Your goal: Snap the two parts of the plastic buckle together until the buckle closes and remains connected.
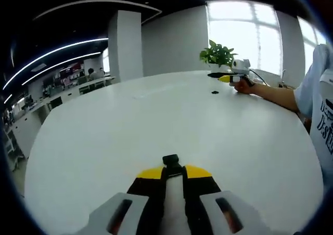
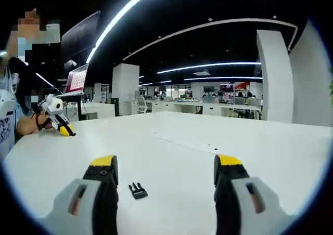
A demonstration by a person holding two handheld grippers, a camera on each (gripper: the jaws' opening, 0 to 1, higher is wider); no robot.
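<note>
My left gripper (image 1: 171, 170) is shut on a small black buckle part (image 1: 170, 160) that sticks out past its yellow-tipped jaws, just above the white table (image 1: 156, 115). The other buckle part (image 2: 138, 190), black with prongs, lies flat on the table between the open jaws of my right gripper (image 2: 166, 165), closer to the left jaw and touching neither. In the left gripper view that pronged part (image 1: 215, 92) is a tiny dark speck just before the far right gripper (image 1: 229, 78). The left gripper (image 2: 63, 128) appears at the far left of the right gripper view, held in a hand.
A potted green plant (image 1: 218, 55) stands at the table's far edge by the windows. The person's forearm (image 1: 270, 93) and white shirt are at the right. An open laptop (image 2: 75, 81) sits behind the left hand. Office desks and a white pillar (image 2: 125, 87) lie beyond.
</note>
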